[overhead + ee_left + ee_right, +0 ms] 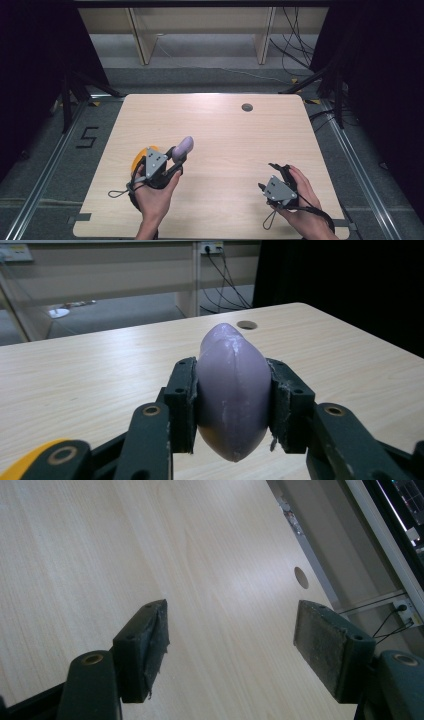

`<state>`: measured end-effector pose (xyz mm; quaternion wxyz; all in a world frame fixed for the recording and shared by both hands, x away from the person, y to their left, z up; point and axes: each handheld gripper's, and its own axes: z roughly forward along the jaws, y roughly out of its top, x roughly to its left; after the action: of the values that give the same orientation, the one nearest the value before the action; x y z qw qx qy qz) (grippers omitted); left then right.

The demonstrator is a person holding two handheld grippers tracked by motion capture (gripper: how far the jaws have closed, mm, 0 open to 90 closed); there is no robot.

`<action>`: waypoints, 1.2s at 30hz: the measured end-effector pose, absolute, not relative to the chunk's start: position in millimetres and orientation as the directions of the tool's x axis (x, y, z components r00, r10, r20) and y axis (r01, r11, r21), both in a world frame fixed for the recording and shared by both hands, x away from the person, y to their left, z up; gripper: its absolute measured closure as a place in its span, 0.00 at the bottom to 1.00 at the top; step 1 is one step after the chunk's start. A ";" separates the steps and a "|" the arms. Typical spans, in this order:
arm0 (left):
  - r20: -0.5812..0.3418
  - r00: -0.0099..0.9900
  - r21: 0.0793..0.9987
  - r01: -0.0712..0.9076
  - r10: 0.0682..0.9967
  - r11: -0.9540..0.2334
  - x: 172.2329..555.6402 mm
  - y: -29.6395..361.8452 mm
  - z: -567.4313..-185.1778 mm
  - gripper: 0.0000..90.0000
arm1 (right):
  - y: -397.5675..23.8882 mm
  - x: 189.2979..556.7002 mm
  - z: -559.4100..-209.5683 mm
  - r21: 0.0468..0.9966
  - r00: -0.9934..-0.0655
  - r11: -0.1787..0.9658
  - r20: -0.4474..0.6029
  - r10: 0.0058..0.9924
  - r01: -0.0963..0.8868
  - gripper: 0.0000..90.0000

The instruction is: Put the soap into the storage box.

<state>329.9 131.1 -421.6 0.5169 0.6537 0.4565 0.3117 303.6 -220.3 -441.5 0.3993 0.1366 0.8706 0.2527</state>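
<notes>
- The left gripper (176,161) clamps a pale purple, egg-like object (183,146), its fingers (181,402) pressing on both flanks of it.
- The purple object sits above the tabletop (220,135), well short of the round hole (247,107) near the far edge, toward the person and to their left.
- The right gripper (276,172) hovers nearer the person than the hole, its fingers (142,647) wide apart with bare wood between them.
</notes>
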 end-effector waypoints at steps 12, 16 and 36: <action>-0.057 0.325 0.967 0.255 0.944 -0.030 331.5 152.1 -420.7 0.66 | -220.1 303.4 -442.2 0.544 -0.629 0.838 -0.637 0.446 0.043 0.35; -0.053 0.311 0.967 0.253 0.949 -0.028 332.8 156.4 -420.1 0.66 | -220.5 303.5 -442.1 0.546 -0.628 0.837 -0.637 0.447 0.041 0.35; -0.063 0.189 0.965 0.262 0.980 0.011 343.3 184.7 -425.8 0.66 | -221.2 304.4 -441.4 0.537 -0.642 0.843 -0.636 0.429 0.032 0.35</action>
<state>343.3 184.7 -425.8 0.4863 0.5985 0.5188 0.3691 304.4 -221.2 -441.4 0.4022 0.1322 0.8716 0.2472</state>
